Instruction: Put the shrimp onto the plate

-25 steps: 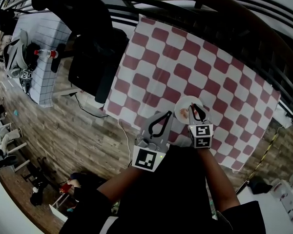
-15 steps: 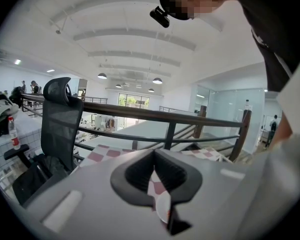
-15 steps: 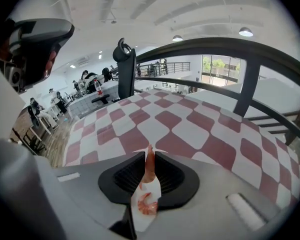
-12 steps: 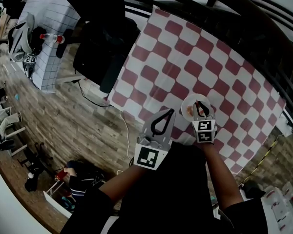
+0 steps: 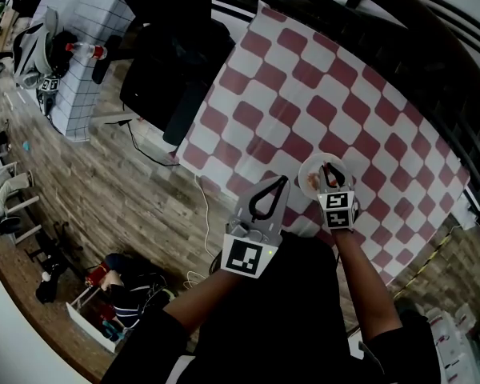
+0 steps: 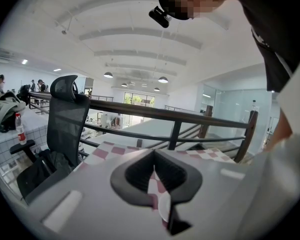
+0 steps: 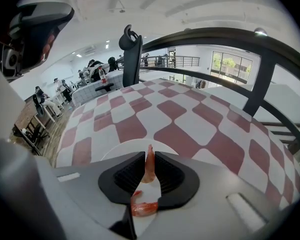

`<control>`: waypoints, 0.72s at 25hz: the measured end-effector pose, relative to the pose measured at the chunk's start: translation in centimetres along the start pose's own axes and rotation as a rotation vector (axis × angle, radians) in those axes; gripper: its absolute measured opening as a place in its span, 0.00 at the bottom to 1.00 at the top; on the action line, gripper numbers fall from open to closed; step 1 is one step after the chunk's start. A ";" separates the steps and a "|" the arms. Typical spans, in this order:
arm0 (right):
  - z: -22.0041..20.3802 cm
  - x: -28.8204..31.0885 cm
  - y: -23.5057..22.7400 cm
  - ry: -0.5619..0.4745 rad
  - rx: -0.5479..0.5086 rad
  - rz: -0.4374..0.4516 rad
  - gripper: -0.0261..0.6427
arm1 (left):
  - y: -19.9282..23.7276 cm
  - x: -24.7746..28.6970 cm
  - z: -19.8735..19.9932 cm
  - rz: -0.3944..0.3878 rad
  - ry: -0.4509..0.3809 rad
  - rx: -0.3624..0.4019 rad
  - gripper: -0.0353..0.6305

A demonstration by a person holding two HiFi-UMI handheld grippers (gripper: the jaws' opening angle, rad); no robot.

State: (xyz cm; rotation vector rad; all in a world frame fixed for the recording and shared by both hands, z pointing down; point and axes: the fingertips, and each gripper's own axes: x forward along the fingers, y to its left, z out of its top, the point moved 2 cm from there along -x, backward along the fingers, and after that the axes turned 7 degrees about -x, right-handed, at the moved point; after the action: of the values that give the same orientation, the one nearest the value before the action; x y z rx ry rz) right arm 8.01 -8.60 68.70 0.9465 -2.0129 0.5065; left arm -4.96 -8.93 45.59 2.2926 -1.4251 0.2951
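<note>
The shrimp (image 7: 148, 165) stands upright, pinched between the fingers (image 7: 171, 176) of your right gripper (image 7: 149, 171), directly over the white plate (image 7: 113, 151). Under it a curled orange piece (image 7: 144, 207) lies on the plate; whether it is part of the same shrimp or another one cannot be told. The plate sits on the table (image 5: 336, 94), which is covered by a red-and-white checked cloth, close to the edge nearest you. In the head view your right gripper (image 5: 328, 171) points down onto the plate (image 5: 309, 170). Your left gripper (image 5: 281, 182) hangs just beside it to the left, at the table's near edge. Its fingers (image 6: 177, 176) are pressed together at the tips with nothing between them. A dark railing (image 6: 175, 116) runs along the table's far side. A black office chair (image 6: 65, 119) stands off the table's left corner.
</note>
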 end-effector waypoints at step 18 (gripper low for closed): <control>-0.1 0.4 0.5 0.018 -0.026 0.024 0.15 | 0.5 -1.5 0.5 0.025 -0.018 0.010 0.06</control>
State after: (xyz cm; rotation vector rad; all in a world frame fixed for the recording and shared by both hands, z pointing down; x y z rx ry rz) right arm 7.48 -8.40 69.08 0.9004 -2.0124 0.4994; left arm -6.07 -8.17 44.72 2.2921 -1.4653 0.2911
